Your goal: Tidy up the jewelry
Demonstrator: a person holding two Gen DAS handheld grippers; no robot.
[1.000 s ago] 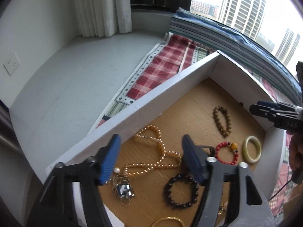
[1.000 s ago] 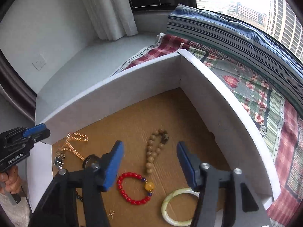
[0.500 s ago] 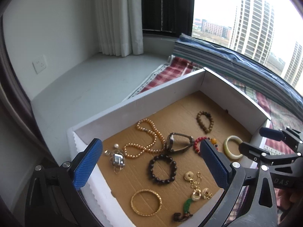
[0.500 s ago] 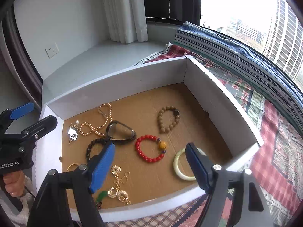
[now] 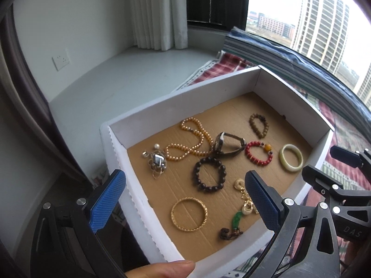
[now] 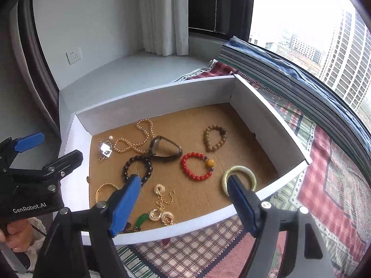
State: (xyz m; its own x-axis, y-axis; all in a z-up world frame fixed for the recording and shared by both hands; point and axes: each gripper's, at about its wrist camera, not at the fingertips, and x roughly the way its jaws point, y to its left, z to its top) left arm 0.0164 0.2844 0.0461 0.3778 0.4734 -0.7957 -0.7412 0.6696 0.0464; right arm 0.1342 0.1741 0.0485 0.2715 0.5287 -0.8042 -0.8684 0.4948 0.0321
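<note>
Jewelry sits loose in a shallow white box (image 5: 176,102) with a brown cardboard floor, centre of both frames; box rests on a plaid cloth (image 6: 329,180) beside a grey ledge (image 5: 129,74).

Contents, left wrist view:
- gold bead necklace (image 5: 194,139), upper left of the floor, looped; its end runs to a silver wire pendant (image 5: 157,161) with a pearl bead
- watch (image 5: 228,144) at centre, lying on its side, touching the necklace
- dark bead bracelet (image 5: 209,173) just below the watch
- red bead bracelet (image 5: 258,153) with an amber bead, right of the watch
- pale green bangle (image 5: 291,157) near the right wall
- tan bead bracelet (image 5: 259,125), upper right, apart from the rest
- gold bangle (image 5: 189,214), lower centre
- gold chain with disc charms (image 6: 162,206) and a green pendant (image 5: 237,219) on a dark knot, at the near wall

Left hand-held gripper (image 5: 185,205): jaws have just been opening, now spread wide and empty, above the box's near-left corner; its right finger covers part of the chain. A thumb (image 5: 162,270) shows at the bottom edge.

Right hand-held gripper (image 6: 183,205): jaws have just been opening, released, nothing between them. Its fingers overlap the dark bead bracelet and the green bangle in frame, not touching either.

Folded striped fabric (image 6: 289,74) lies along the window, behind the box.
</note>
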